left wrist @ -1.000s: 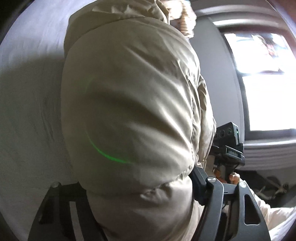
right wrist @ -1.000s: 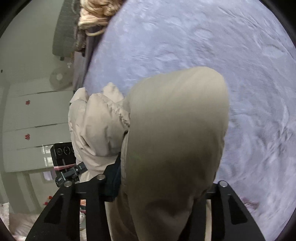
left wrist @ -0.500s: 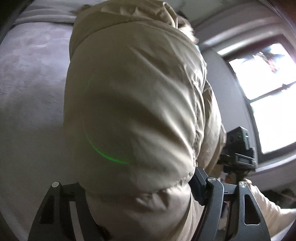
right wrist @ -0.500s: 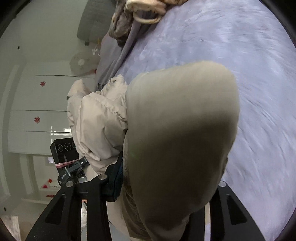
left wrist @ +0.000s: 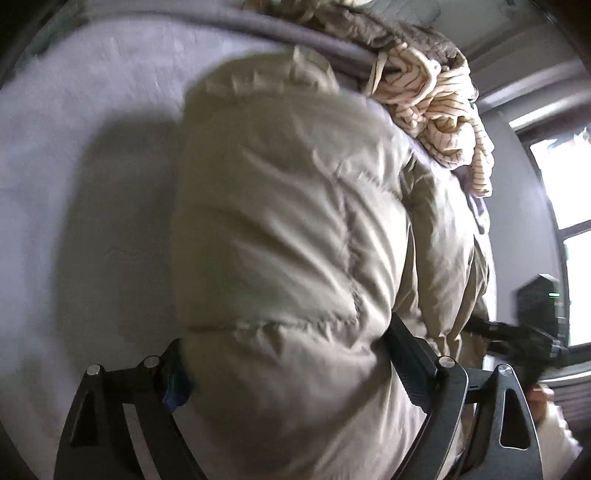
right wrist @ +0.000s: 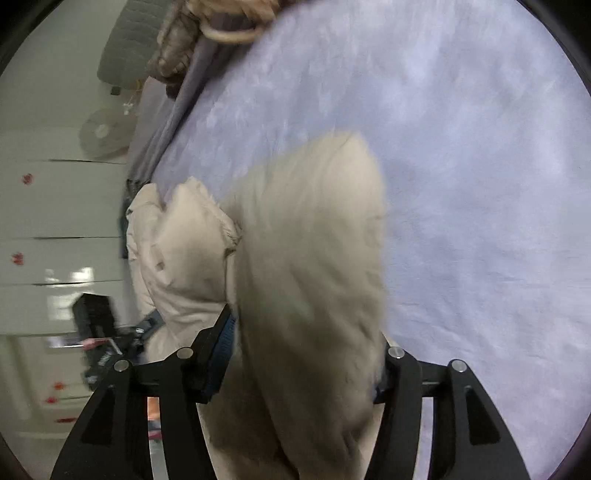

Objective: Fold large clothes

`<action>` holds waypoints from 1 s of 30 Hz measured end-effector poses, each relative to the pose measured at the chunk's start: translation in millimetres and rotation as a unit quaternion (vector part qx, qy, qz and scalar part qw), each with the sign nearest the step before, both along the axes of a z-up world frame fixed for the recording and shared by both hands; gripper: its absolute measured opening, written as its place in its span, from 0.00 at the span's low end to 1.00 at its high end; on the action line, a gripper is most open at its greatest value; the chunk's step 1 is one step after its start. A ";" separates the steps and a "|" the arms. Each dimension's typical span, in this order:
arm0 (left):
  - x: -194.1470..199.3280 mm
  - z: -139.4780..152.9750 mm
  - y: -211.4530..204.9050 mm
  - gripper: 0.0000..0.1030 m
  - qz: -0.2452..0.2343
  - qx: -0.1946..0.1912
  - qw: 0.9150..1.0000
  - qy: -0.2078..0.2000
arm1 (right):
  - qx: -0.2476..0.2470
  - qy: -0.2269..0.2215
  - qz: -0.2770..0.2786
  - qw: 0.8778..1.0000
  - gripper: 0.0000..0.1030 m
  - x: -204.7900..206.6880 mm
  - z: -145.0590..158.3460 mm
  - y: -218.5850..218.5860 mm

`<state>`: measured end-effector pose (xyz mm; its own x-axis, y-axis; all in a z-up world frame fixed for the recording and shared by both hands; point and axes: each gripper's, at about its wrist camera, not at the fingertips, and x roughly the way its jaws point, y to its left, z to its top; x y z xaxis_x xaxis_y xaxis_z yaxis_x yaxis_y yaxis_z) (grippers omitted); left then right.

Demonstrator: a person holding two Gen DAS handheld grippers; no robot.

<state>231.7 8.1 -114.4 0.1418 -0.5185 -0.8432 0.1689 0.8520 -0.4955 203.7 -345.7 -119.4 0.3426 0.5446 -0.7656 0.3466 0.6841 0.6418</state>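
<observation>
A beige puffer jacket [left wrist: 288, 221] lies bunched lengthwise on the lavender bed sheet [left wrist: 92, 184]. My left gripper [left wrist: 288, 343] straddles one thick fold of it. Its jaws are opening, and the padded fabric still fills the gap and touches both pads. In the right wrist view another bulging fold of the jacket [right wrist: 310, 258] sits between the fingers of my right gripper [right wrist: 306, 339]. Those jaws are opening too, with the cloth still against both pads. The jacket's underside is hidden.
A cream striped garment [left wrist: 443, 110] and a brown knitted one [left wrist: 406, 33] are piled at the bed's far edge. A bright window [left wrist: 565, 184] is to the right. White wardrobe doors [right wrist: 55, 221] and a round fan [right wrist: 103, 136] stand past the bed's left side.
Both grippers swung the jacket across the bed toward the clothes pile and tipped downward. The jaws of both now stand wider around the folds.
</observation>
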 end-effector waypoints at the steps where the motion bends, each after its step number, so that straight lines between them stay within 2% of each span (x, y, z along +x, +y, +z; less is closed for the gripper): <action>1: -0.2 7.0 4.2 0.86 0.005 0.011 1.000 -0.017 | -0.042 -0.020 -0.009 0.999 0.59 -7.3 19.6 -3.5; 2: 1.0 18.1 10.4 0.86 0.015 0.024 0.999 -0.045 | -0.067 -0.036 -0.015 0.997 0.58 -11.2 34.2 -5.0; 3: 3.8 27.4 15.9 0.86 0.026 0.030 0.997 -0.067 | -0.088 -0.057 -0.019 0.994 0.49 -12.4 49.2 -4.6; 4: 8.7 38.6 14.2 0.86 0.036 0.032 0.995 -0.082 | -0.104 -0.082 -0.014 0.991 0.32 -11.6 66.1 -2.1; 5: 15.8 47.2 17.4 0.86 0.052 0.040 0.993 -0.100 | -0.110 -0.096 -0.006 0.989 0.27 -12.4 74.9 0.8; 7: 30.4 48.1 23.2 0.86 0.066 0.063 0.989 -0.120 | -0.121 -0.128 0.022 0.984 0.25 3.5 88.8 17.4; 9: 50.3 33.4 19.4 0.86 0.068 0.082 0.987 -0.119 | -0.129 -0.145 0.064 0.979 0.23 25.4 90.9 47.6; 12: 59.7 7.8 -5.4 0.86 0.053 0.089 0.989 -0.105 | -0.137 -0.136 0.095 0.977 0.20 47.0 73.0 86.8; 13: 50.3 4.5 4.1 0.86 0.047 0.093 0.988 -0.109 | -0.173 -0.127 0.100 0.972 0.18 50.7 64.8 96.6; 14: 47.9 3.7 -11.7 0.87 0.040 0.108 0.986 -0.121 | -0.199 -0.117 0.101 0.968 0.17 48.8 57.8 97.9; 15: 43.9 2.6 -22.2 0.87 0.033 0.115 0.984 -0.129 | -0.218 -0.100 0.097 0.966 0.16 48.3 46.7 95.7; 17: 33.6 0.5 -42.2 0.87 0.021 0.125 0.982 -0.138 | -0.225 -0.066 0.074 0.969 0.14 43.9 27.2 78.9; 19: 26.3 1.5 -55.5 0.87 0.011 0.129 0.981 -0.145 | -0.216 -0.036 0.046 0.975 0.07 34.3 4.5 52.7; 22: 18.6 -1.5 -71.6 0.87 -0.003 0.150 0.976 -0.157 | -0.195 -0.021 0.029 0.980 0.02 23.1 -17.4 30.3; 25: 16.4 -5.6 -72.8 0.88 -0.004 0.161 0.974 -0.159 | -0.197 -0.024 0.028 0.980 0.02 22.1 -21.5 30.6; 30: 11.4 -5.4 -62.6 0.88 -0.006 0.160 0.974 -0.163 | -0.171 -0.023 0.016 0.985 0.07 10.6 5.1 30.6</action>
